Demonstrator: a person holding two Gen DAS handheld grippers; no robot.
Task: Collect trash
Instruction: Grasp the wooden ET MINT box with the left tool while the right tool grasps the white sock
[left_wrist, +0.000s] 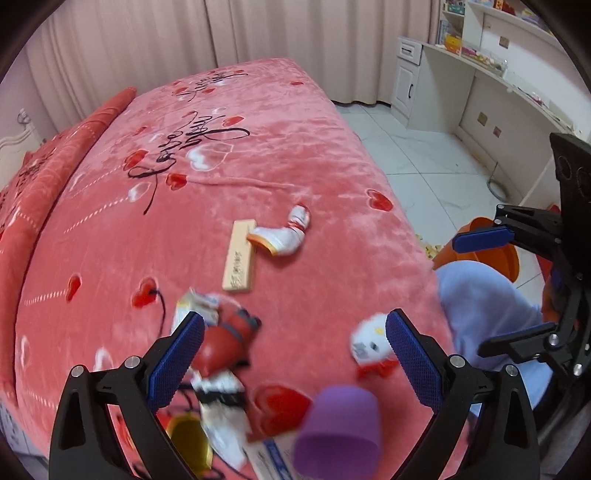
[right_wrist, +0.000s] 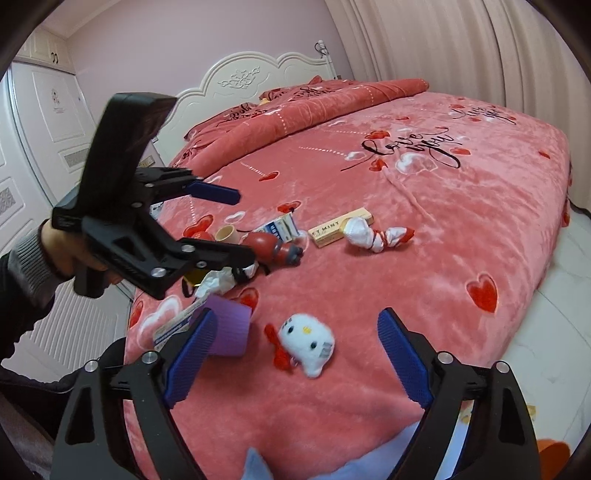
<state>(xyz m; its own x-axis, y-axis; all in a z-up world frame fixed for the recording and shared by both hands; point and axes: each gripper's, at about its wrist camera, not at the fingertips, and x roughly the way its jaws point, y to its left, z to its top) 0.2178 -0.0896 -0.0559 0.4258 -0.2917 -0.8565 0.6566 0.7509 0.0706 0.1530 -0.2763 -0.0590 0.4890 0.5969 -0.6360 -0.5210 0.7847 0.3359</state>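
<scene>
Purple cup (right_wrist: 229, 326) is sitting beside the spread right gripper (right_wrist: 295, 363), risking a snag on the cat plush (right_wrist: 308, 341); left gripper (left_wrist: 295, 360) is hovering spread, empty.

Plush velvety bedspread (right_wrist: 424, 229); fuzzy cloth toy (right_wrist: 308, 341); ribbed purple cup (right_wrist: 229, 326).

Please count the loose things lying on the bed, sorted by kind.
Cups: 2, purple cup, beige cup
Plush toys: 1, white plush
Boxes: 1, mint box
Red toys: 1, red toy
Crumpled packets and papers: count unclear
Total: at least 5
</scene>
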